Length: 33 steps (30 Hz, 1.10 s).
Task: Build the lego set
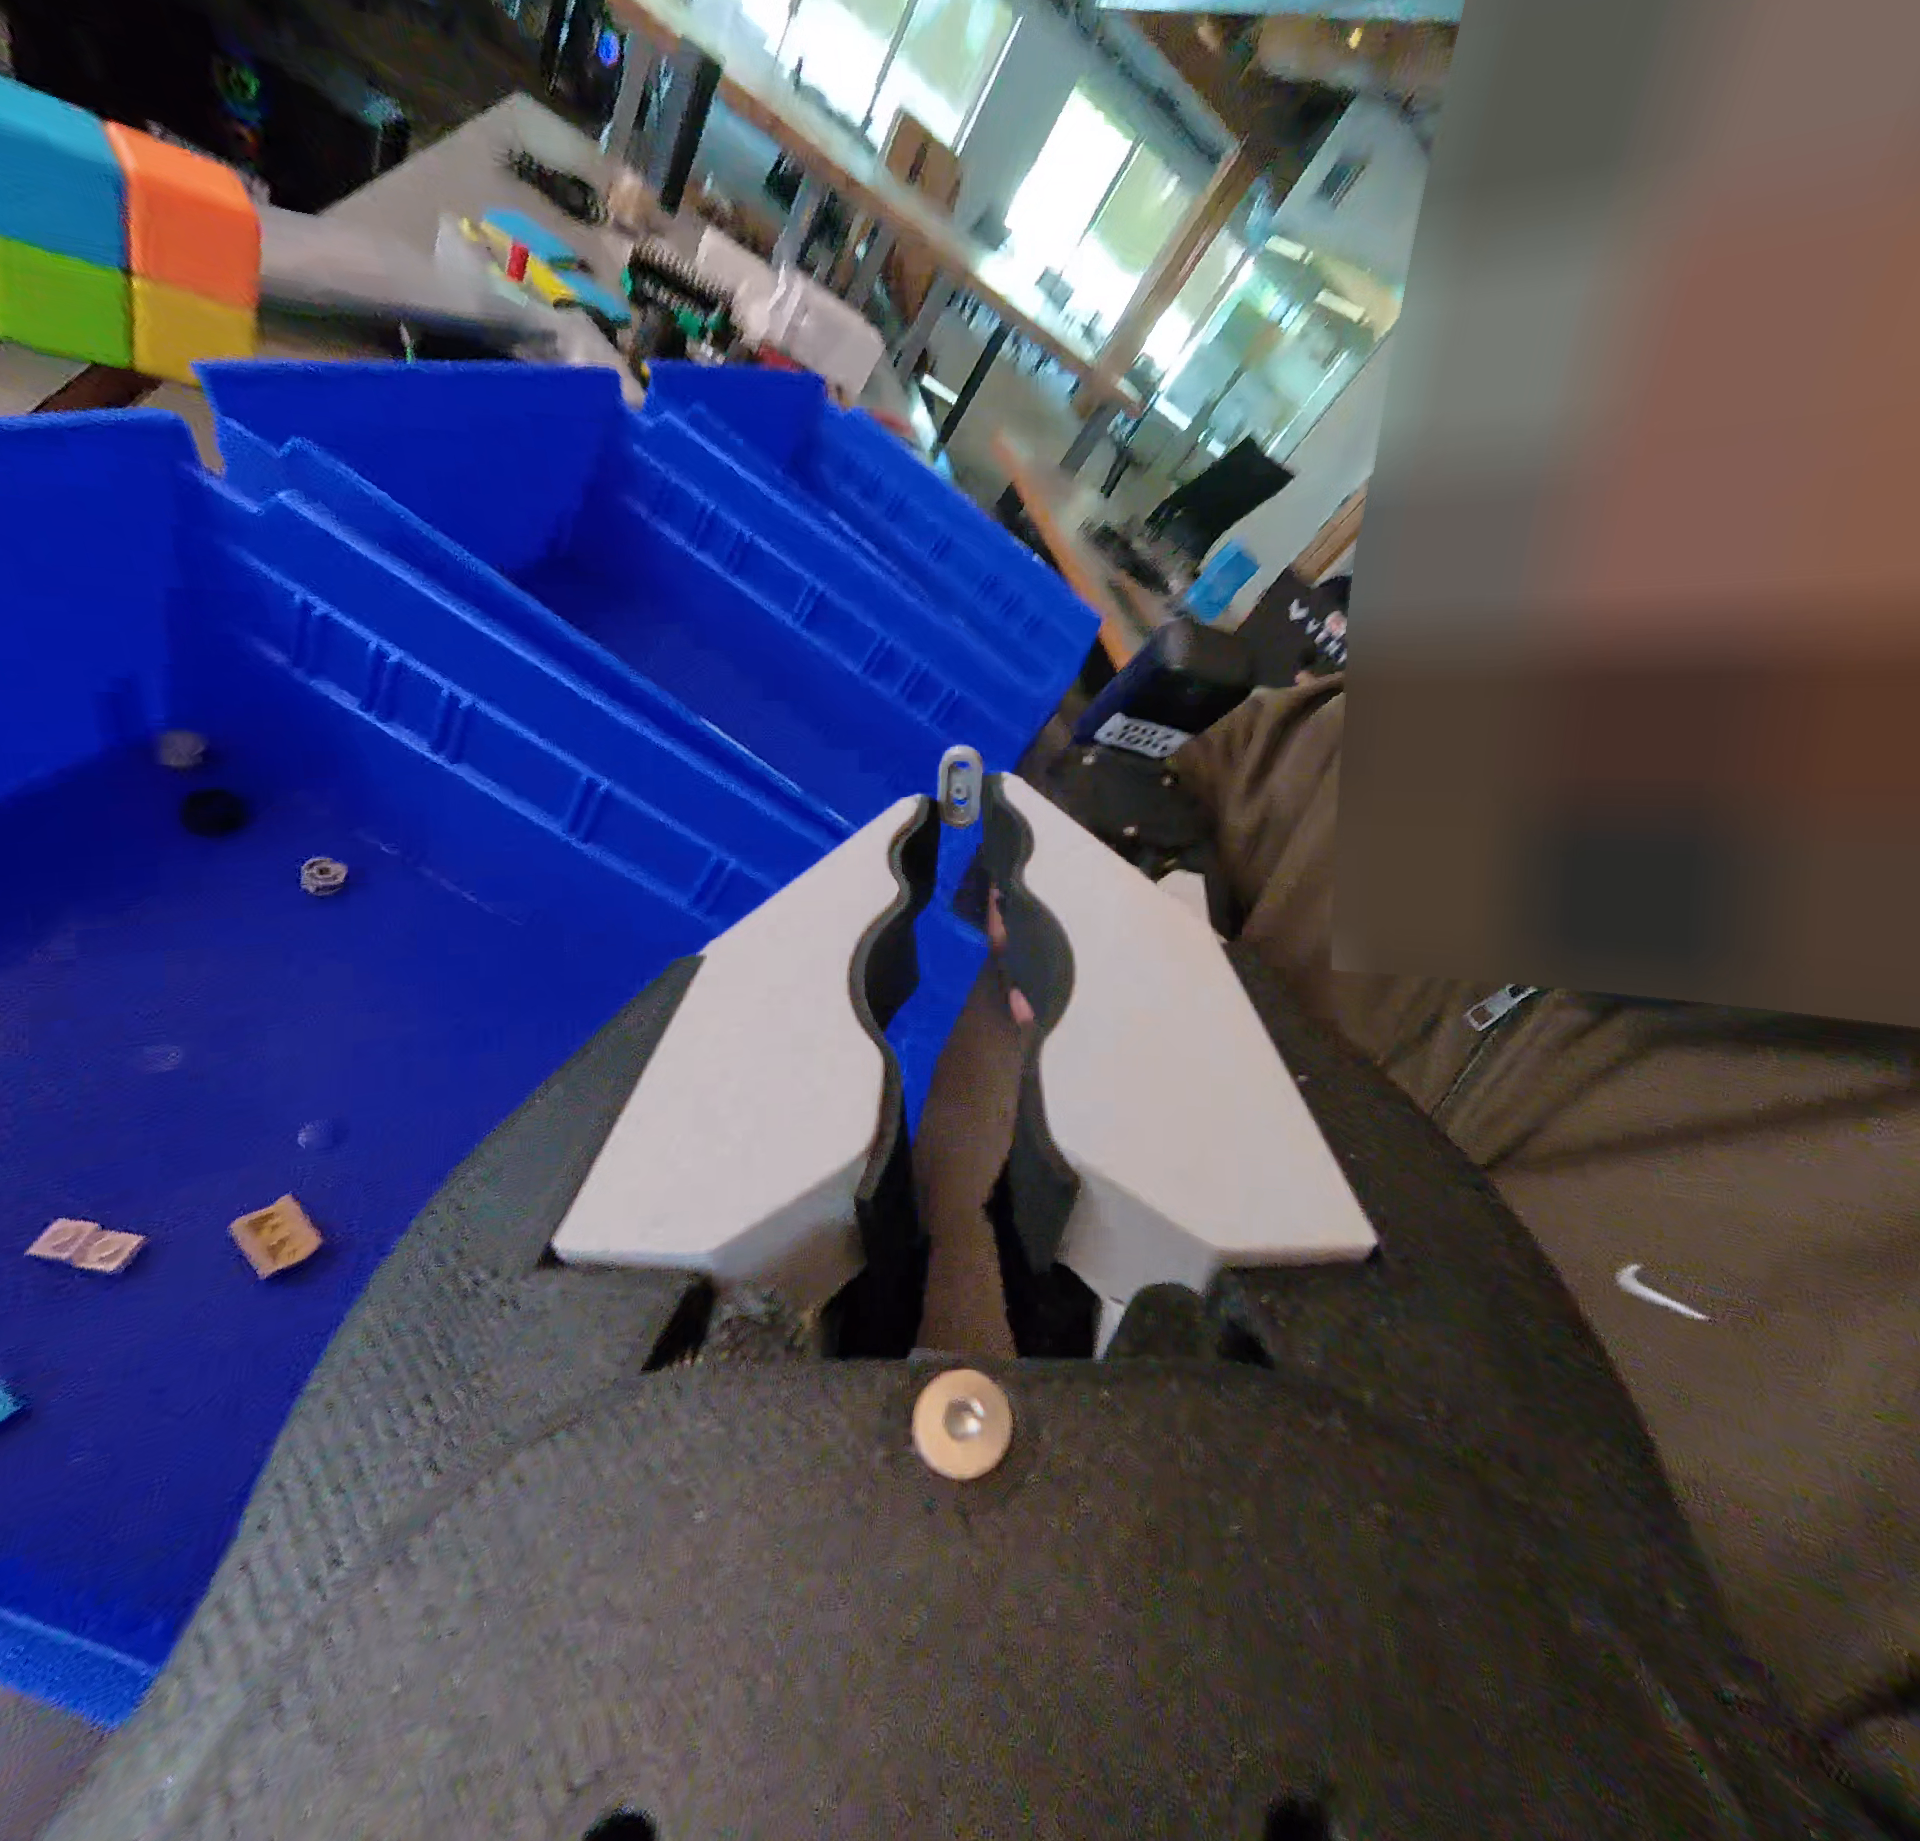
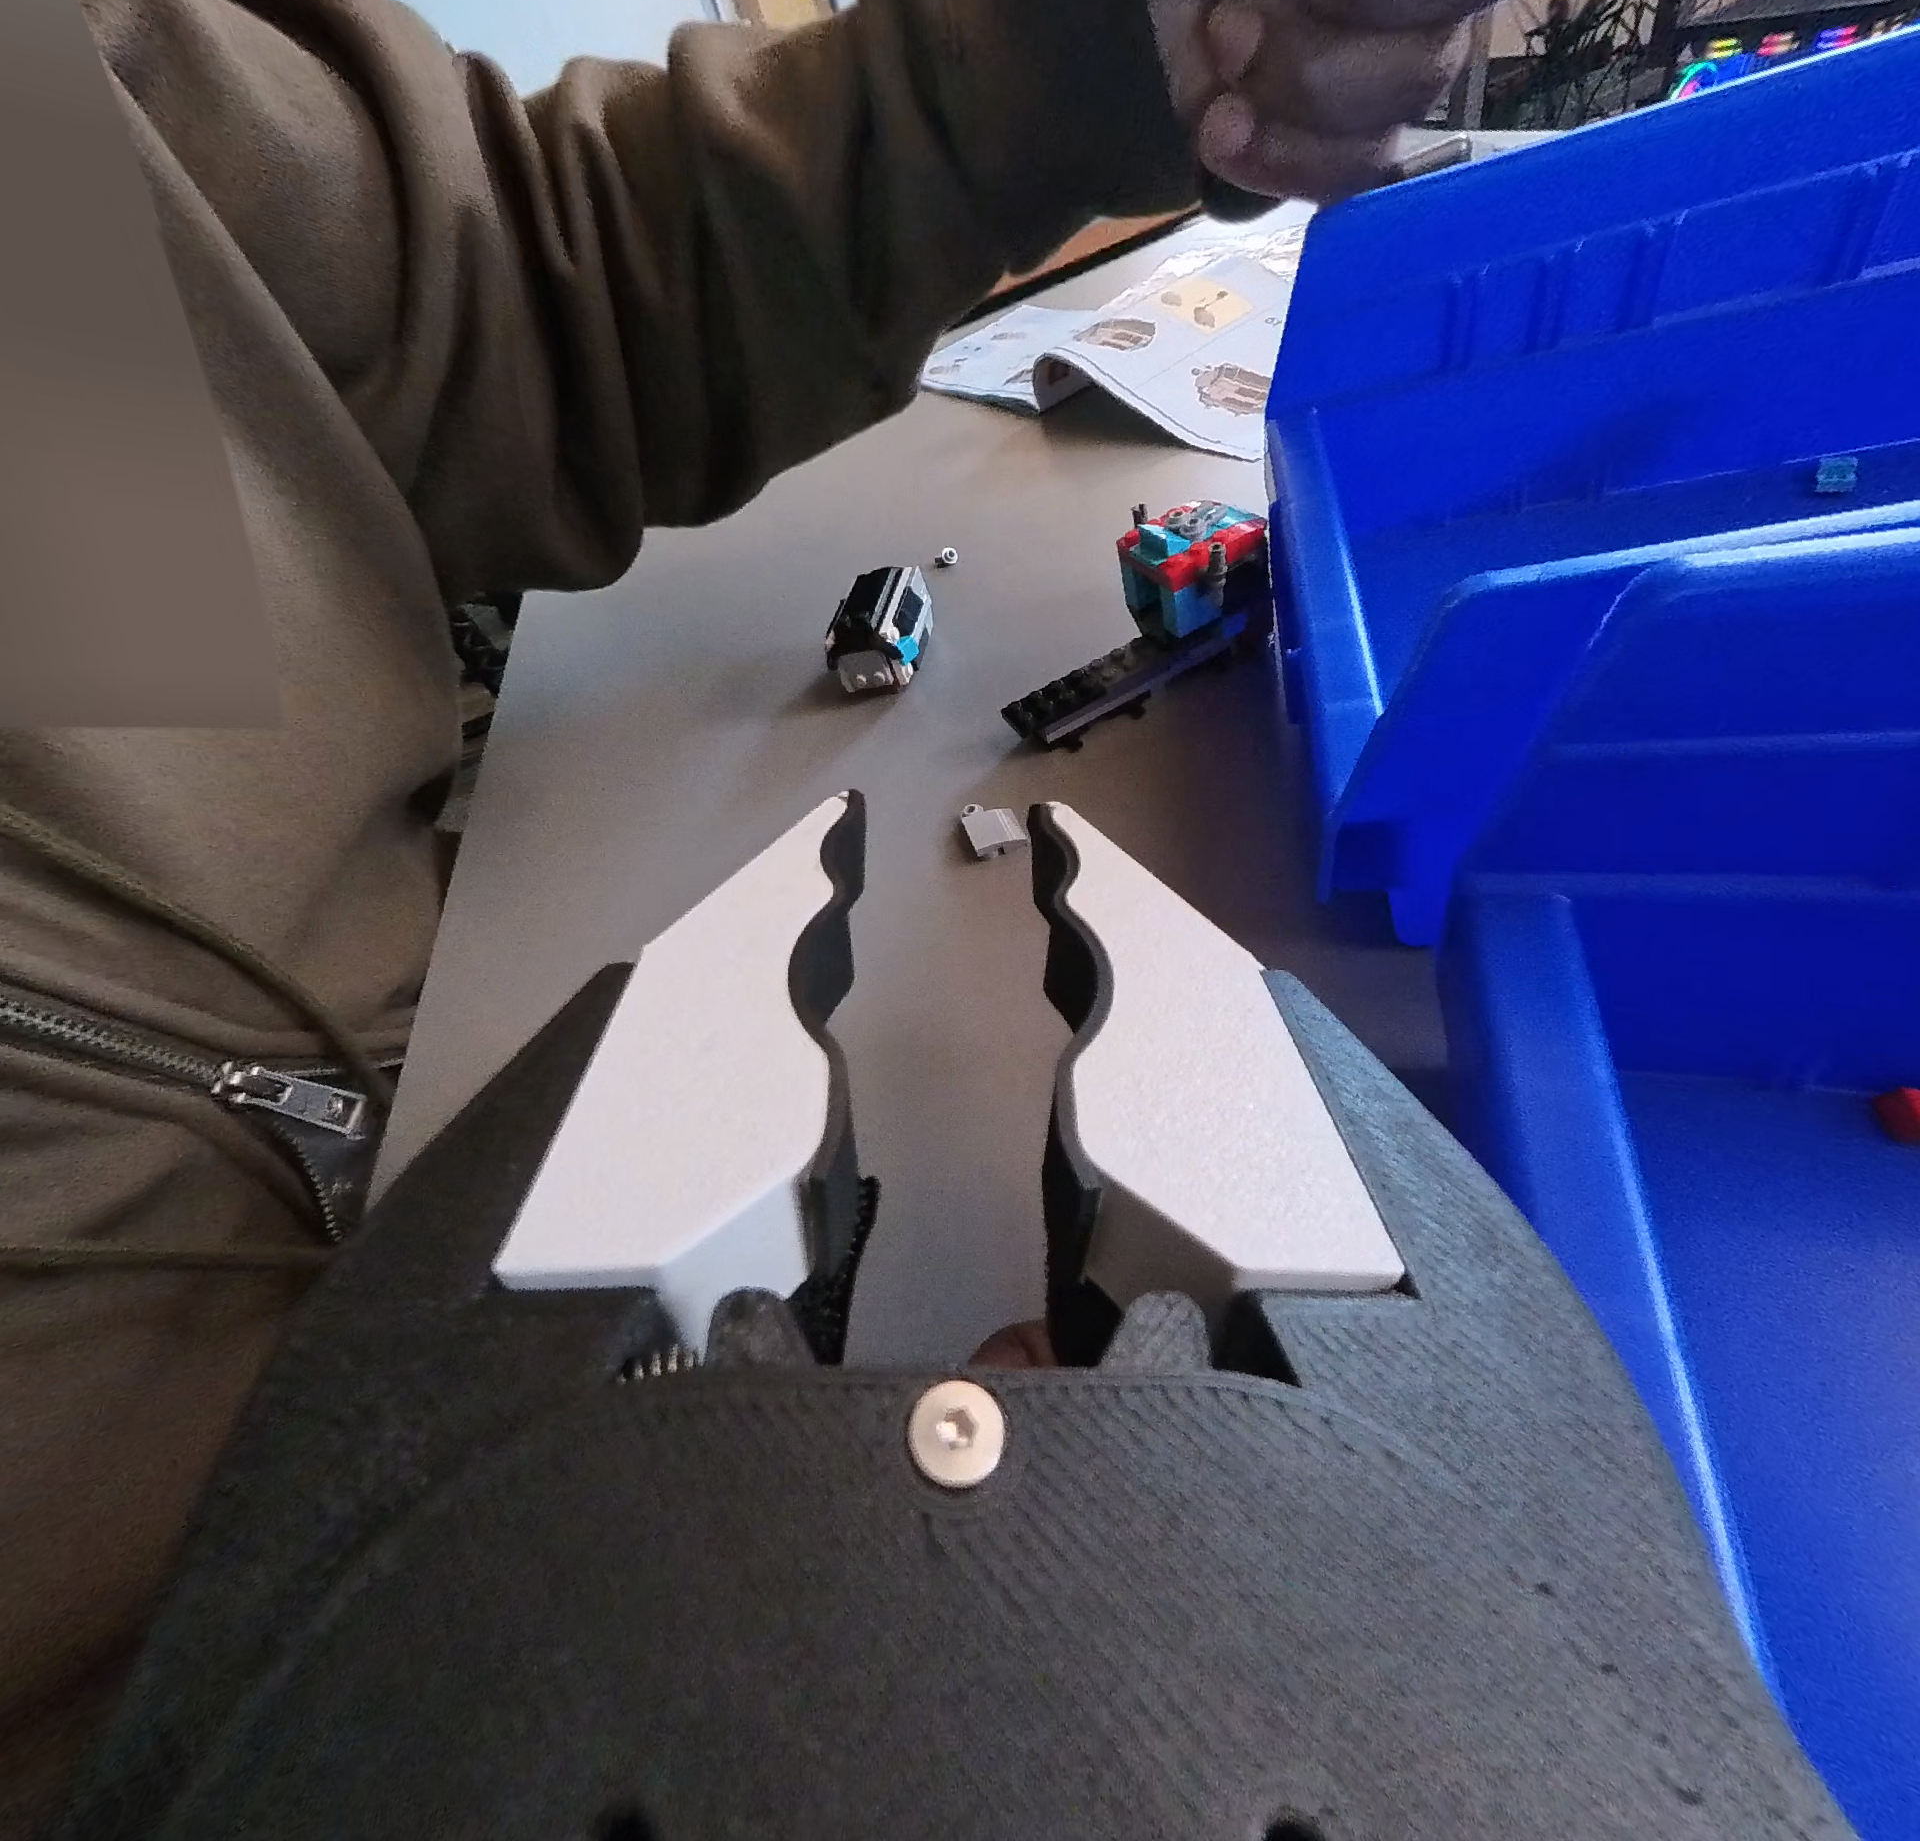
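My left gripper (image 1: 961, 796) is raised beside the blue bins (image 1: 499, 648). It is shut on a small grey slotted piece (image 1: 961, 781), which sticks up from between its fingertips. My right gripper (image 2: 948, 806) is open and empty, low over the grey table (image 2: 675, 731). A small grey brick piece (image 2: 995, 832) lies on the table just inside its right fingertip (image 2: 1049, 825); I cannot tell whether they touch. Farther off are a black-and-white brick model (image 2: 881, 630) and a red-and-teal brick build (image 2: 1184, 570) on a black plate.
The near blue bin holds several small loose parts (image 1: 275, 1235). In the right wrist view, blue bins (image 2: 1610, 461) stand along the right and an open booklet (image 2: 1143, 357) lies behind. A person's sleeve (image 2: 623, 285) and hand (image 2: 1309, 46) reach across above. Coloured blocks (image 1: 125, 243) are at the far left. The left gripper's tips are roughly 20 cm from the right gripper's.
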{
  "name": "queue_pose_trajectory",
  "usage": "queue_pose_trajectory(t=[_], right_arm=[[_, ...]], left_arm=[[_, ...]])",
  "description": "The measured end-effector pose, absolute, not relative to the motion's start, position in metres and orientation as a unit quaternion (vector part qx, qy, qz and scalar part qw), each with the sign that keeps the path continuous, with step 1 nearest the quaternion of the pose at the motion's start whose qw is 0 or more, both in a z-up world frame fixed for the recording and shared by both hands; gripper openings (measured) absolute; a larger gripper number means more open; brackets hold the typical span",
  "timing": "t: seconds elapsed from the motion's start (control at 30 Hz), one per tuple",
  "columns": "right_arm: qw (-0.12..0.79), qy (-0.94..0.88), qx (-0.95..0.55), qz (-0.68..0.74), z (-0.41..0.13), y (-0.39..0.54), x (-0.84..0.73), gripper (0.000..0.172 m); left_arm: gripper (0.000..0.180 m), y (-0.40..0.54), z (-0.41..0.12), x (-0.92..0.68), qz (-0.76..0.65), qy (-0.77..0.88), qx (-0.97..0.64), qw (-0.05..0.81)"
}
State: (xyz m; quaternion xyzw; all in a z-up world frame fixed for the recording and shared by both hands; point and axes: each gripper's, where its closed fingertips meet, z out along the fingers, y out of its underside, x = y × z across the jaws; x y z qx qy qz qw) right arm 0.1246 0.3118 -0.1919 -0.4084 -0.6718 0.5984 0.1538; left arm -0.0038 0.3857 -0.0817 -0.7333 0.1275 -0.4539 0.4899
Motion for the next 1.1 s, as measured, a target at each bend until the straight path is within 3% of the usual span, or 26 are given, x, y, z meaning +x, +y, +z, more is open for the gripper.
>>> queue_pose_trajectory(t=[0.37,0.57,0.73,0.9,1.1], right_arm=[[0.157,-0.674,-0.407,0.596,-0.192,0.312,0.125,0.033],[0.155,-0.673,-0.408,0.597,-0.192,0.312,0.125,0.033],[0.152,-0.67,-0.411,0.599,-0.192,0.313,0.124,0.033],[0.152,-0.67,-0.411,0.599,-0.192,0.313,0.124,0.033],[0.146,-0.666,-0.414,0.603,-0.192,0.314,0.124,0.033]], left_arm=[[0.01,0.388,-0.087,-0.003,-0.424,0.127,-0.751,0.491],[0.01,0.408,-0.173,-0.027,-0.15,0.107,-0.928,0.324],[0.01,0.411,-0.223,-0.034,0.016,0.178,-0.964,0.196],[0.011,0.408,-0.262,-0.039,0.047,0.204,-0.971,0.115],[0.011,0.406,-0.269,-0.041,0.032,0.2,-0.973,0.107]])
